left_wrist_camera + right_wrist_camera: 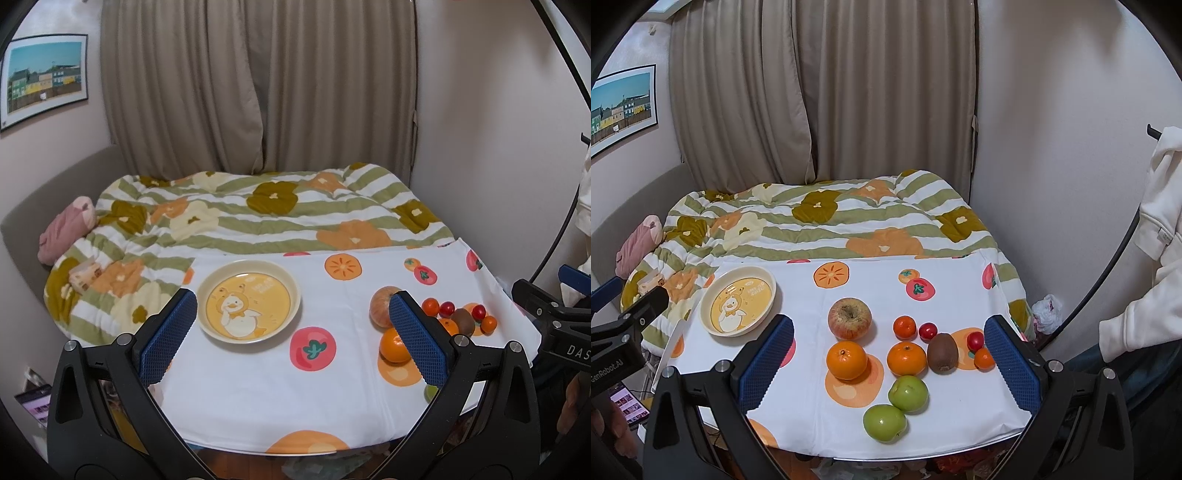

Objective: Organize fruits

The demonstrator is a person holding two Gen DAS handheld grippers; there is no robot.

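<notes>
Right gripper (888, 363): bottom of the right wrist view, jaws spread wide, nothing between the pads; it hangs above the fruit group.
Left gripper (291, 332): bottom of the left wrist view, also wide open and holding nothing, hanging above the cloth between plate and fruit.
Green apples (885, 422): two, lowest in the right view, touching each other, nearest the table's front edge.
Oranges (846, 360): two large ones mid-frame, the second (907, 358) just beside the kiwi.
Kiwi (942, 351): lying on its side, right of centre, on a printed orange patch.
Small fruit: two little orange ones (904, 327) and (984, 358), and two red cherry-like ones (928, 331) and (975, 340), scattered round the kiwi.
Red apple (849, 318): stem up, farthest of the group, centre of the right view.
Plate (709, 317): yellow with a duck print, centre left of the right view, well apart from the fruit, nothing lying in it.
Cloth (960, 295): white with printed fruit, covering the table; a flowered quilt lies beyond it.
Done: by the look of it, nothing; every fruit sits on the cloth.
Left: all ten pieces to move, probably onto the plate.
Judged stage: the very start, neither gripper committed to a fruit.
</notes>
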